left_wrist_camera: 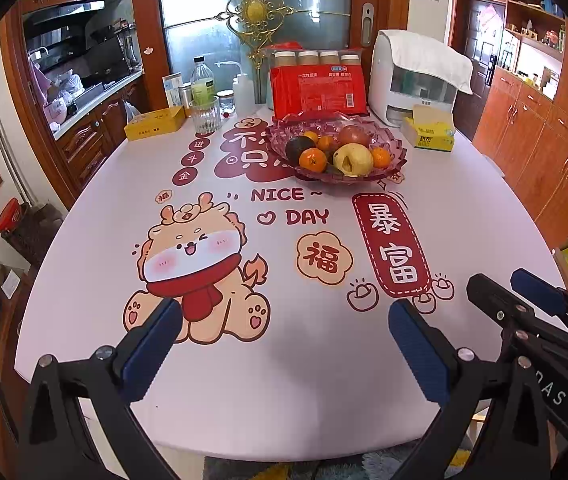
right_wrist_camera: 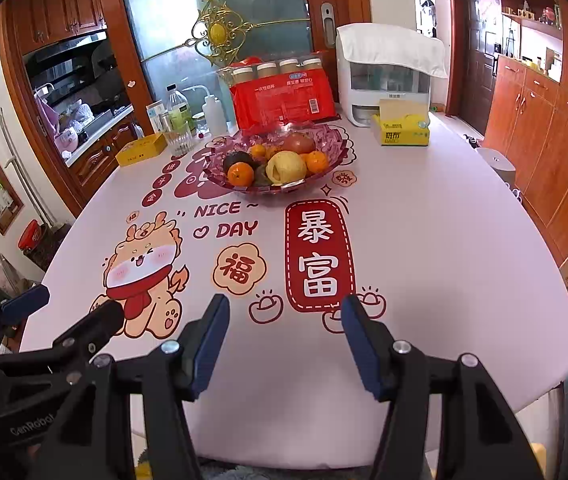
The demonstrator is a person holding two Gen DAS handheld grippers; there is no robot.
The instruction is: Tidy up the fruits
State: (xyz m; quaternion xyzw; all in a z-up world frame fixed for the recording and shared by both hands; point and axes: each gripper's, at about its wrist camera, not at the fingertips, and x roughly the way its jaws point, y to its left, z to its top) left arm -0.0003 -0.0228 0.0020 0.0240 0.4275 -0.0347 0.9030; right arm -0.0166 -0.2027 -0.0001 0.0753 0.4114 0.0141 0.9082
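A pink glass fruit bowl (left_wrist_camera: 396, 156) (right_wrist_camera: 340, 148) stands at the far middle of the table. It holds oranges (left_wrist_camera: 313, 160) (right_wrist_camera: 241, 173), a yellow pear (left_wrist_camera: 353, 159) (right_wrist_camera: 286, 167), a dark avocado (left_wrist_camera: 300, 146) (right_wrist_camera: 237, 159) and a red apple (left_wrist_camera: 354, 135) (right_wrist_camera: 299, 142). My left gripper (left_wrist_camera: 284, 312) hovers open over the near table edge with nothing between its blue pads. My right gripper (right_wrist_camera: 284, 308) is open and empty too, beside the left one and far short of the bowl. Each gripper shows at the edge of the other's view: the right gripper (left_wrist_camera: 500, 280), the left gripper (right_wrist_camera: 80, 300).
Behind the bowl are a red pack of paper cups (left_wrist_camera: 318, 88), a white appliance under a cloth (left_wrist_camera: 416, 76) and a yellow tissue box (left_wrist_camera: 430, 132). At the far left stand a glass (left_wrist_camera: 205, 116), bottles and a yellow box (left_wrist_camera: 155, 122). Wooden cabinets line the right side.
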